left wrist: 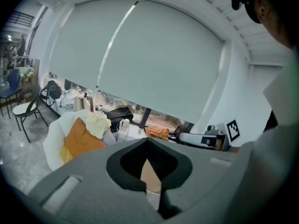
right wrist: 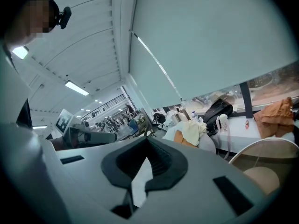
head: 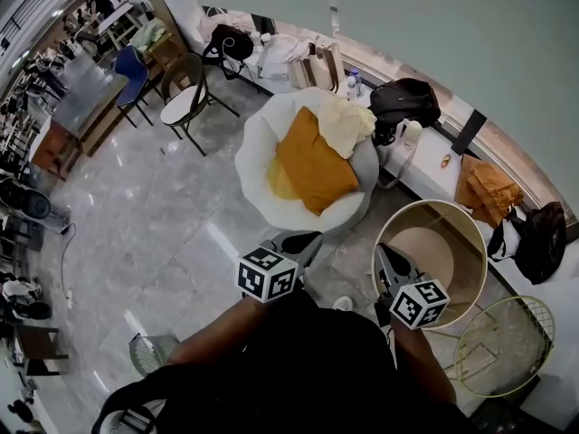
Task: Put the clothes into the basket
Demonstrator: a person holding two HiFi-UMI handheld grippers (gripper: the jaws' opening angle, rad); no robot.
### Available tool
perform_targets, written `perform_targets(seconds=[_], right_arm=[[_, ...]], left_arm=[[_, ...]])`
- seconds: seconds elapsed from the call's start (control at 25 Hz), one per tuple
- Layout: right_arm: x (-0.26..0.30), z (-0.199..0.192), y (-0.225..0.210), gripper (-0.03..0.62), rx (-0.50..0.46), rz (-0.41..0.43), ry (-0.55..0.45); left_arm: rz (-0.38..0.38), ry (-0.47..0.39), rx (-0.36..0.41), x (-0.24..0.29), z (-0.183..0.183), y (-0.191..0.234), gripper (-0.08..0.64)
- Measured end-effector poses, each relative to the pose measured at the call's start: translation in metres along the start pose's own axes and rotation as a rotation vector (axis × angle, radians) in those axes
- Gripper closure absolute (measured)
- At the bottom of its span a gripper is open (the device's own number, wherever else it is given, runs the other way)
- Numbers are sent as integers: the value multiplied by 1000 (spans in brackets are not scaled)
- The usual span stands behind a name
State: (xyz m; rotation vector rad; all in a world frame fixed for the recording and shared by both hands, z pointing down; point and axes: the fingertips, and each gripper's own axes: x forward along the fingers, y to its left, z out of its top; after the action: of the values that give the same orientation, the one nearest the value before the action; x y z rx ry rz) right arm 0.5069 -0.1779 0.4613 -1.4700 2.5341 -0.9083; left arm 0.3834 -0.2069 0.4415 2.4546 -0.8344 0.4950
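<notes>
An orange cloth (head: 312,165) (left wrist: 79,139) and a pale yellow cloth (head: 348,125) (left wrist: 99,122) (right wrist: 191,130) lie on a white round chair (head: 258,152). To its right a round beige basket (head: 387,233) (right wrist: 261,146) stands on the floor, with nothing showing inside it. My left gripper (head: 291,242) (left wrist: 148,143) hangs just in front of the chair, shut and holding nothing. Over the basket's near rim my right gripper (head: 391,265) (right wrist: 148,143) is shut too, with nothing between its jaws. Another orange garment (head: 487,191) (right wrist: 278,111) lies on the white window ledge.
A black bag (head: 404,100) and other bags sit on the window ledge (head: 434,174) behind the chair. A gold wire basket (head: 502,346) stands at the lower right. Folding chairs (head: 185,98) and a table stand at the far left on the grey marble floor.
</notes>
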Motion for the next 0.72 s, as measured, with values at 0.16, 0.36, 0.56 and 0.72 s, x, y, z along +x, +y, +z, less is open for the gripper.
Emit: perform_targets(seconds=[0.16, 0.36, 0.56, 0.72], right_arm=[[9, -2, 1, 577, 10, 1, 7], [19, 2, -4, 577, 4, -15, 20], [43, 11, -21, 577, 1, -55, 39], [80, 25, -36, 577, -11, -85, 69]], left_arm=[[16, 0, -12, -7, -2, 10, 560], [10, 22, -30, 0, -6, 25, 558], [-24, 13, -20, 22, 14, 49, 559], [-48, 7, -34, 45, 36, 85, 559]])
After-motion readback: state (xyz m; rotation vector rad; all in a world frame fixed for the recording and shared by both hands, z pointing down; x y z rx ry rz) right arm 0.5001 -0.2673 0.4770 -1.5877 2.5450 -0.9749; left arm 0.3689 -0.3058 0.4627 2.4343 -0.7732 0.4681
